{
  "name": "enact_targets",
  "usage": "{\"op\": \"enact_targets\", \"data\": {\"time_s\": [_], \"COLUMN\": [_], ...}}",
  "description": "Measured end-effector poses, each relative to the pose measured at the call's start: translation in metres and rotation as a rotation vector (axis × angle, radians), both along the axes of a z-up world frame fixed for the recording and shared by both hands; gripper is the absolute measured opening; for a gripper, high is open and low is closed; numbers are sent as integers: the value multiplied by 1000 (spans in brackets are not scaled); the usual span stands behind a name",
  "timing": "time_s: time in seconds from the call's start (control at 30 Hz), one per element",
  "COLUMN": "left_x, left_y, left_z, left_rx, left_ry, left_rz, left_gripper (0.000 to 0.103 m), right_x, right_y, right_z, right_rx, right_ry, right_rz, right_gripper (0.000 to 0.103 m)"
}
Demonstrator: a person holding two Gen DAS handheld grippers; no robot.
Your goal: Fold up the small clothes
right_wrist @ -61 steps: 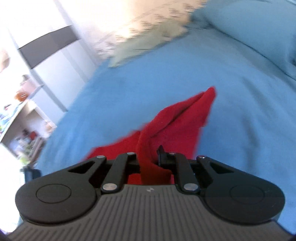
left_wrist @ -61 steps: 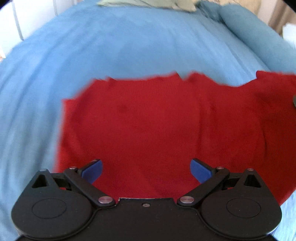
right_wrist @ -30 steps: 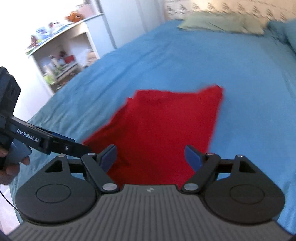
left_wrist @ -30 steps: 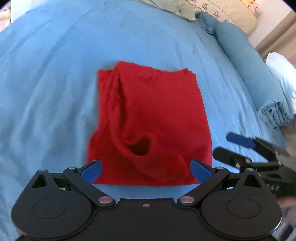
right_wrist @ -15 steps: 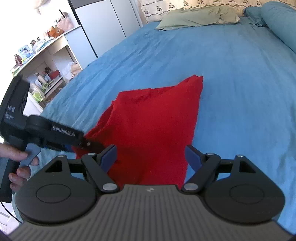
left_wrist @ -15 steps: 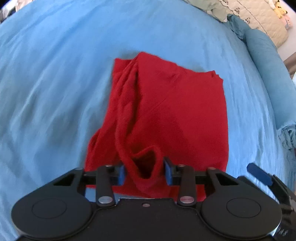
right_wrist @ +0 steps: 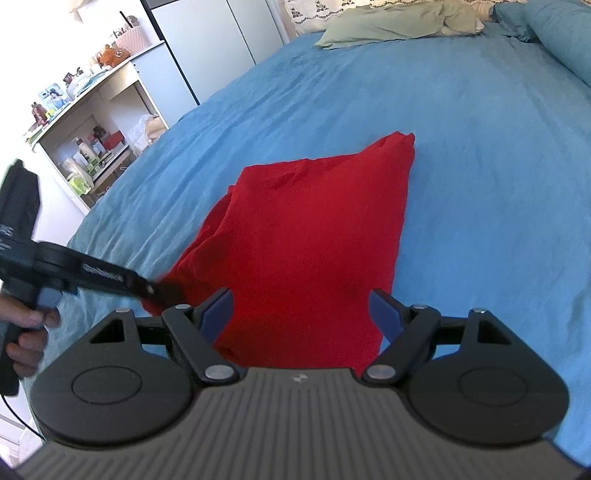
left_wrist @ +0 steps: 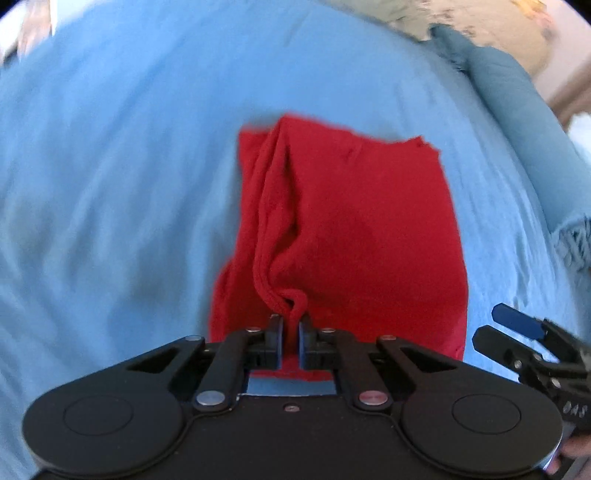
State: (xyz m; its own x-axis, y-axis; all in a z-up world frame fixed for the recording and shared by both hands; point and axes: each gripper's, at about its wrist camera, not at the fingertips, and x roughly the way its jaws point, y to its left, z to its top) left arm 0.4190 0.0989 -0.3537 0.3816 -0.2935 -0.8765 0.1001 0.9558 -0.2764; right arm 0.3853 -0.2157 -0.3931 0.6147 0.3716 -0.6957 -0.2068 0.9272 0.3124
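Note:
A red garment (left_wrist: 362,236) lies folded into a rough rectangle on the blue bedsheet (left_wrist: 110,166). My left gripper (left_wrist: 291,325) is shut on a bunched ridge of the red cloth at its near edge, pulling it up a little. In the right wrist view the same garment (right_wrist: 314,236) lies ahead, and my right gripper (right_wrist: 303,314) is open and empty just over its near edge. The left gripper (right_wrist: 162,290) shows there at the left, pinching the cloth's left corner. The right gripper (left_wrist: 517,325) shows at the lower right of the left wrist view.
A rolled blue blanket (left_wrist: 517,122) runs along the bed's right side. Green pillows (right_wrist: 399,22) lie at the head of the bed. A white shelf unit (right_wrist: 85,122) with bottles and small items stands off the bed's left side.
My left gripper has closed on the bunched fold at the garment's near edge and lifted it slightly. My right gripper let go of the cloth earlier and stays open near the garment.

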Motion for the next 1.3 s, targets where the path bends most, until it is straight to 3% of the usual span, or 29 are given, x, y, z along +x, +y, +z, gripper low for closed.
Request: {"op": "enact_targets", "data": {"time_s": [0.07, 0.17, 0.3, 0.4, 0.43, 0.53, 0.67, 0.73, 0.93, 1.07, 1.2, 1.27, 1.3], "left_x": [-2, -5, -5, -4, -6, -10, 11, 29, 65, 68, 68, 69, 72], "left_y": [3, 6, 10, 8, 8, 3, -18, -30, -27, -13, -9, -6, -6], "left_z": [6, -12, -41, -29, -22, 12, 31, 20, -37, -50, -31, -24, -23], "left_rx": [53, 119, 94, 71, 63, 41, 48, 96, 183, 137, 73, -5, -26], "left_ry": [-33, -14, 3, -2, -17, -137, -211, -219, -205, -189, -193, -191, -186], "left_rz": [-34, -73, -48, -2, 8, 5, -81, -102, -25, -25, -24, -60, -74], "left_gripper": [8, 8, 10, 32, 48, 69, 73, 73, 75, 77, 76, 100, 101], "right_x": [0, 3, 5, 5, 5, 6, 10, 16, 32, 29, 33, 38, 42], "right_y": [1, 2, 4, 5, 5, 3, -2, -5, -9, -16, -22, -30, -33], "right_z": [2, -1, -9, -10, -9, -3, -2, -8, -46, -58, -48, -38, -35], "right_rx": [-1, -2, -7, -17, -21, -38, -71, -95, -140, -171, -176, -140, -117], "right_ry": [-4, -2, 5, 8, 5, -2, -5, 10, 84, 81, 79, 60, 58], "right_rz": [3, 10, 12, 9, 6, -9, -43, -67, -93, -85, -72, -68, -65], "right_gripper": [96, 96, 96, 96, 96, 96, 96, 96, 96, 97, 97, 97, 97]}}
